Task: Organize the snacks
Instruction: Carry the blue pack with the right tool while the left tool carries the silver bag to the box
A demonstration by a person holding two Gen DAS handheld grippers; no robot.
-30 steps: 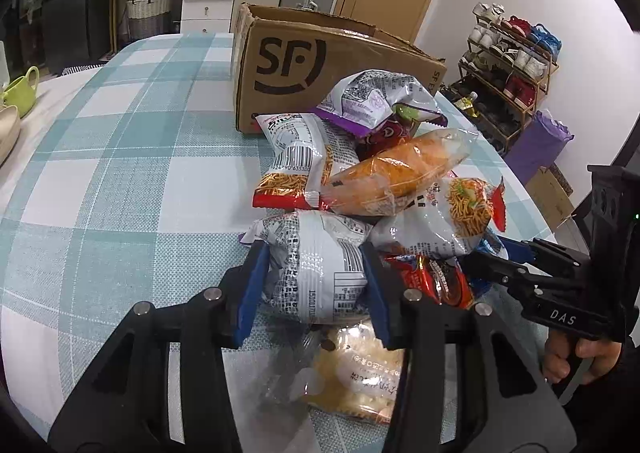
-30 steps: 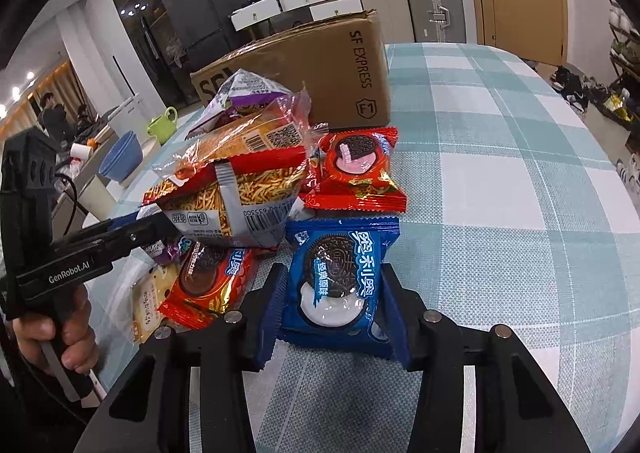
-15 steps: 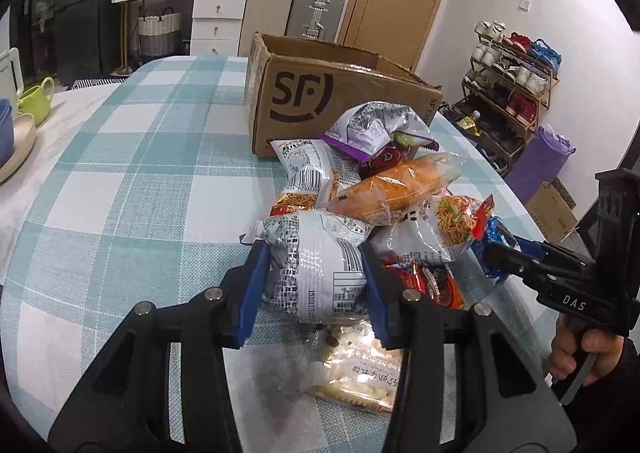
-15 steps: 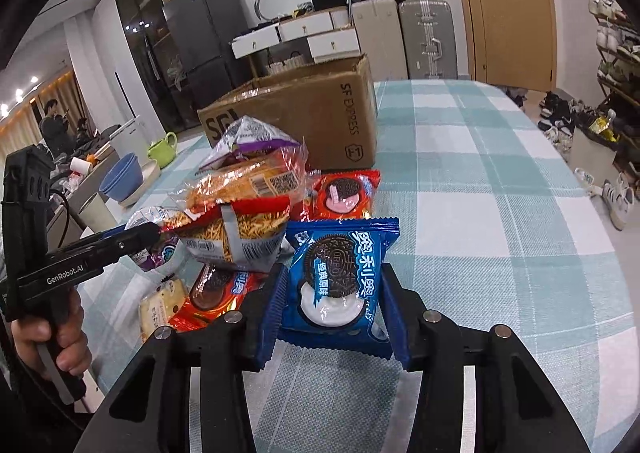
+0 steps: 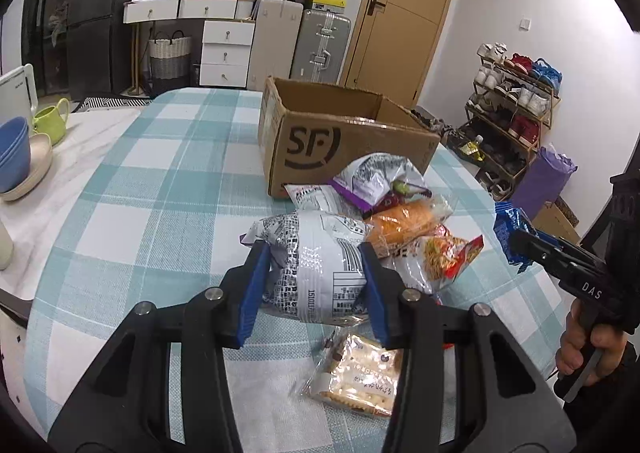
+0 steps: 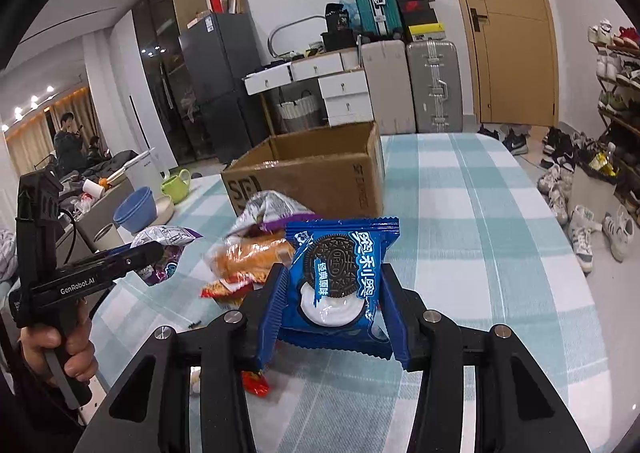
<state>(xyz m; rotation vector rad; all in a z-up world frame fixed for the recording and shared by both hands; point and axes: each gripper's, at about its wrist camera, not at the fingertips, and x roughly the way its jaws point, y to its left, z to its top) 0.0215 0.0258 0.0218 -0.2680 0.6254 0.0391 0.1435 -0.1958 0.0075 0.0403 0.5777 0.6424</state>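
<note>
My left gripper point(image 5: 314, 289) is shut on a silver snack bag point(image 5: 320, 265) and holds it above the table. My right gripper point(image 6: 336, 293) is shut on a blue Oreo packet point(image 6: 340, 277), also lifted; it shows in the left wrist view point(image 5: 506, 229). An open SF cardboard box point(image 5: 344, 141) stands behind the snack pile, also in the right wrist view point(image 6: 316, 169). The pile holds a purple-white bag point(image 5: 372, 181), an orange bag point(image 5: 404, 219) and a noodle-print bag point(image 5: 436, 261). A clear cracker pack point(image 5: 360, 377) lies under my left gripper.
A checked teal tablecloth point(image 5: 160, 189) covers the table. A blue bowl point(image 5: 12, 157) and a green cup point(image 5: 50, 121) sit at the far left edge. A shoe rack point(image 5: 516, 105) stands right of the table. Drawers and suitcases stand behind.
Both grippers have risen from the pile with their packets. The silver bag and the Oreo packet are now off the table, and the box's open top has come into view.
</note>
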